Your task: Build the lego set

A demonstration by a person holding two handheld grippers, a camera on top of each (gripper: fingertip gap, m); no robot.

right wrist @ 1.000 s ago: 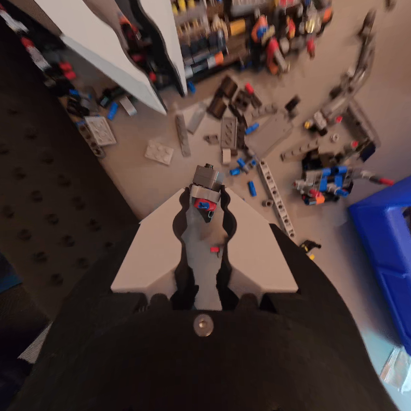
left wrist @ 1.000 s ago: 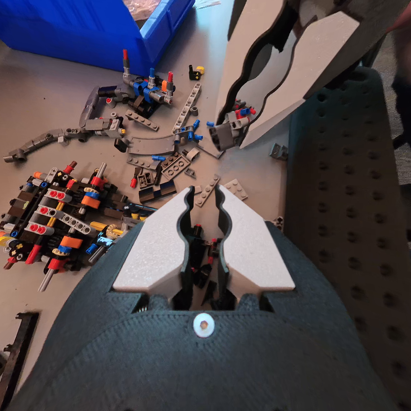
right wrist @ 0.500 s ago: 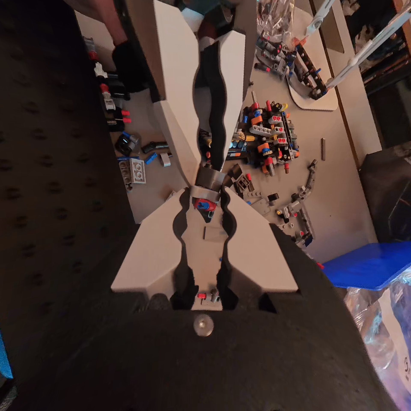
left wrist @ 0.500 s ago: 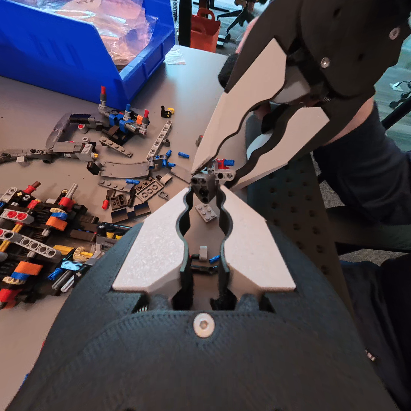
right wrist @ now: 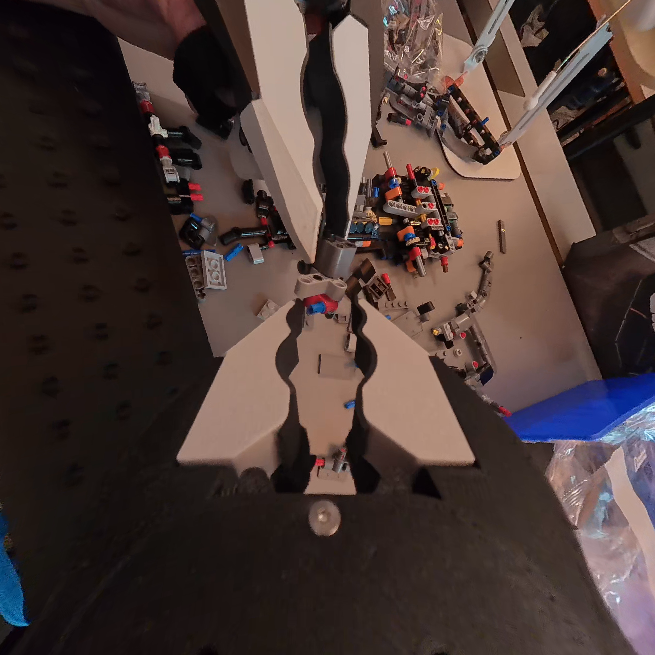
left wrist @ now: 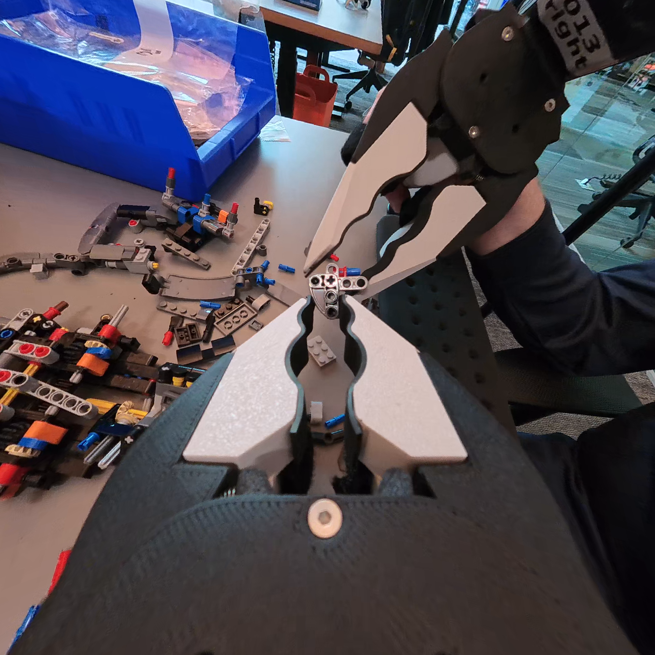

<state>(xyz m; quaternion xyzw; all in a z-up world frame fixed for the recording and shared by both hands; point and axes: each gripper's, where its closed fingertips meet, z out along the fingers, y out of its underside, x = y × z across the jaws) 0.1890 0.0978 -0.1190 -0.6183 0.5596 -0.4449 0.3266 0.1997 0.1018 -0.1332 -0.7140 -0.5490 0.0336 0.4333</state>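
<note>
A small grey assembly (left wrist: 331,292) hangs above the table's right edge: a dark grey plate with holes, a light grey beam (right wrist: 319,283) and a red and blue pin part (right wrist: 319,305). My left gripper (left wrist: 326,300) is shut on the dark grey plate's lower end. My right gripper (right wrist: 326,302) is shut on the red and blue end of the same assembly. In the left wrist view the right gripper (left wrist: 336,274) comes in from the upper right. In the right wrist view the left gripper (right wrist: 333,241) comes down from the top.
A blue bin (left wrist: 124,117) with plastic bags stands at the back left. A large multicoloured sub-build (left wrist: 53,382) lies at the left, with loose grey plates and pins (left wrist: 219,312) beside it. A black perforated chair (left wrist: 443,336) stands off the table's right edge. My left and right fingertips are right by each other.
My left gripper rose from the table to the assembly in the right gripper, opened a little, then closed on its dark grey end. The right gripper kept its hold throughout.
</note>
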